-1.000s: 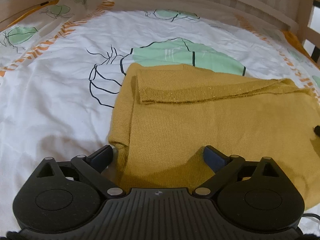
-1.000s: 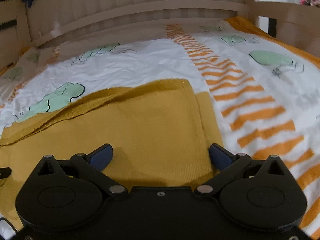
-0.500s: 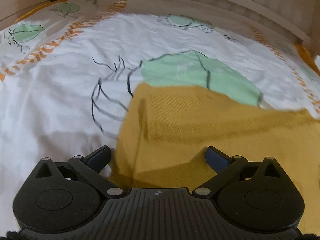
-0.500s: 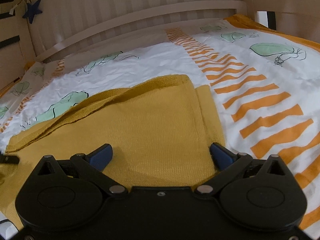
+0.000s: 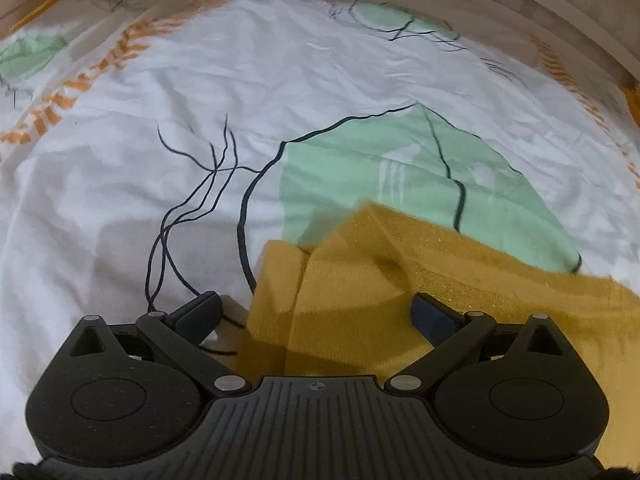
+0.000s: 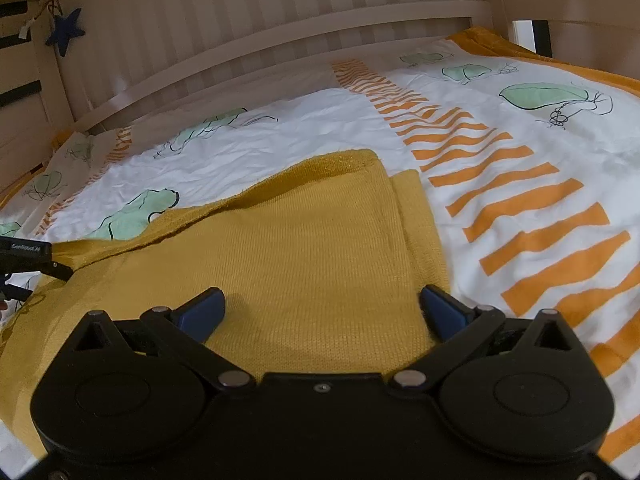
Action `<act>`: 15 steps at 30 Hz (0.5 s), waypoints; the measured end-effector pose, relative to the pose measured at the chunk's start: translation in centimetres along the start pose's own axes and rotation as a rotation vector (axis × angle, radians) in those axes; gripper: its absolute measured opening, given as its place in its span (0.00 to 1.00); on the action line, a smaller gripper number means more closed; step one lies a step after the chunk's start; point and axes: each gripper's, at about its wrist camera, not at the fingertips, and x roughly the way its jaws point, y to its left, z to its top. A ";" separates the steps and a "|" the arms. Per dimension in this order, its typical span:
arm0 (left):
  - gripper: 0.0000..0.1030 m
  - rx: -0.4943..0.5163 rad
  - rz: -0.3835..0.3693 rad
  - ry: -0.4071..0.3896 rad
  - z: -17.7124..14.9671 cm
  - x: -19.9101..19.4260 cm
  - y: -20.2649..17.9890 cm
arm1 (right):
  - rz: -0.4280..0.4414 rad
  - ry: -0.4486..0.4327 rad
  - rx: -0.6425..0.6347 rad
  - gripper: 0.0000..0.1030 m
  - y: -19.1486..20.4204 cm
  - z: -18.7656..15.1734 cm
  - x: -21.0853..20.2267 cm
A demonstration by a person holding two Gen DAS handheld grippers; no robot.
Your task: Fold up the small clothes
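A mustard-yellow knit garment (image 6: 312, 248) lies flat on the bed, its far edge folded back into a band. In the left wrist view its far left corner (image 5: 360, 268) sits bunched between my fingers. My left gripper (image 5: 316, 312) is open, low over that corner, with the cloth lying between the jaws. My right gripper (image 6: 322, 312) is open over the garment's right part, with the right finger near its right edge. The left gripper's body shows at the left edge of the right wrist view (image 6: 24, 256).
The bed cover (image 5: 240, 92) is white with green leaf prints and orange stripes (image 6: 532, 204). A slatted wooden rail (image 6: 256, 12) runs along the far side, with a blue star (image 6: 64, 32) hanging at its left. A wooden board (image 6: 580, 16) stands at the far right.
My left gripper has moved forward and left to the garment's far left corner, which now looks lifted and bunched. My right gripper has stayed almost still over the garment's right part.
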 end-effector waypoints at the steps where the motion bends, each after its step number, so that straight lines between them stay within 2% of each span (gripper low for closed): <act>1: 1.00 -0.021 -0.002 0.009 0.2 0.2 0.2 | 0.000 0.000 0.000 1.00 0.0 0.0 0.0; 9: 1.00 -0.041 0.025 0.029 1.7 1.0 0.2 | 0.005 -0.002 0.006 1.00 -0.2 0.0 -0.1; 12: 1.00 -0.075 0.020 0.026 2.2 0.8 0.3 | 0.006 -0.003 0.007 1.00 -0.2 0.0 0.0; 15: 1.00 -0.048 -0.012 0.012 1.7 -0.3 -0.5 | 0.006 -0.002 0.008 1.00 -0.2 0.0 0.0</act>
